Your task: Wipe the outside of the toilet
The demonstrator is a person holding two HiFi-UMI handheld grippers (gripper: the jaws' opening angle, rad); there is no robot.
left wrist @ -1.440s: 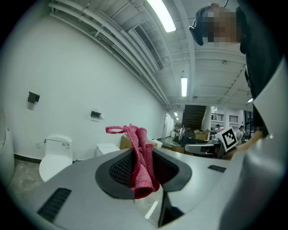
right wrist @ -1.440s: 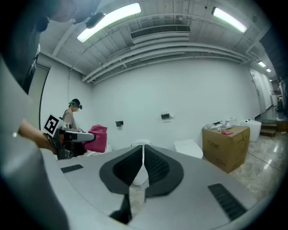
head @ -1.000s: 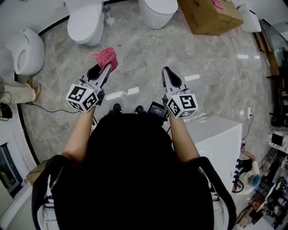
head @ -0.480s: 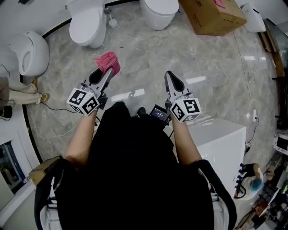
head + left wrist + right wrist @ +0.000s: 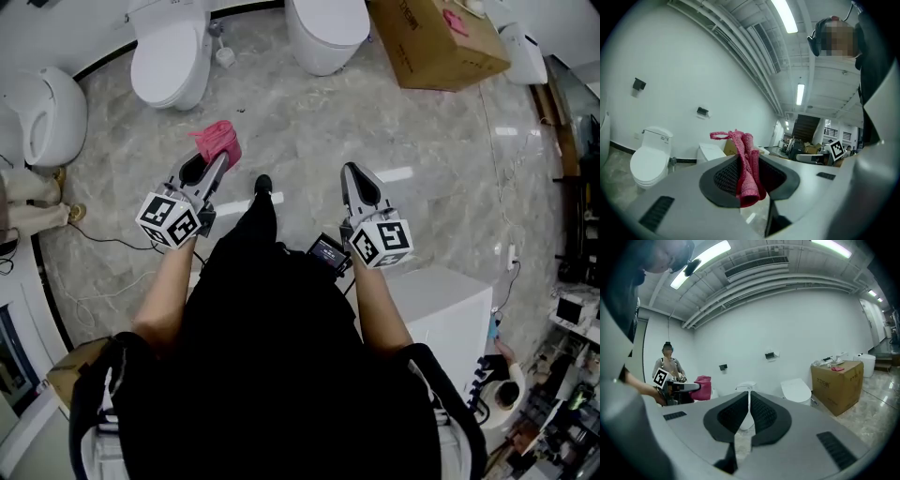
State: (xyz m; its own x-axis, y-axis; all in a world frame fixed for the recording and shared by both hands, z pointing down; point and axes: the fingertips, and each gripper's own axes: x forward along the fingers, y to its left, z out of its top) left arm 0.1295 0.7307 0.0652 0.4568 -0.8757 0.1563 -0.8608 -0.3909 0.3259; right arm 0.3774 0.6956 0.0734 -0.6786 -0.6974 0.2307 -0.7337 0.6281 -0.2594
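Across the veined marble floor (image 5: 309, 122), well ahead of both grippers, smooth, rounded white toilets line the far wall. The toilet (image 5: 169, 56) at far left lies nearest the left gripper (image 5: 216, 161), which is clamped on a crumpled pink cloth (image 5: 217, 141), soft and nubby. The right gripper (image 5: 354, 176) is closed on nothing.
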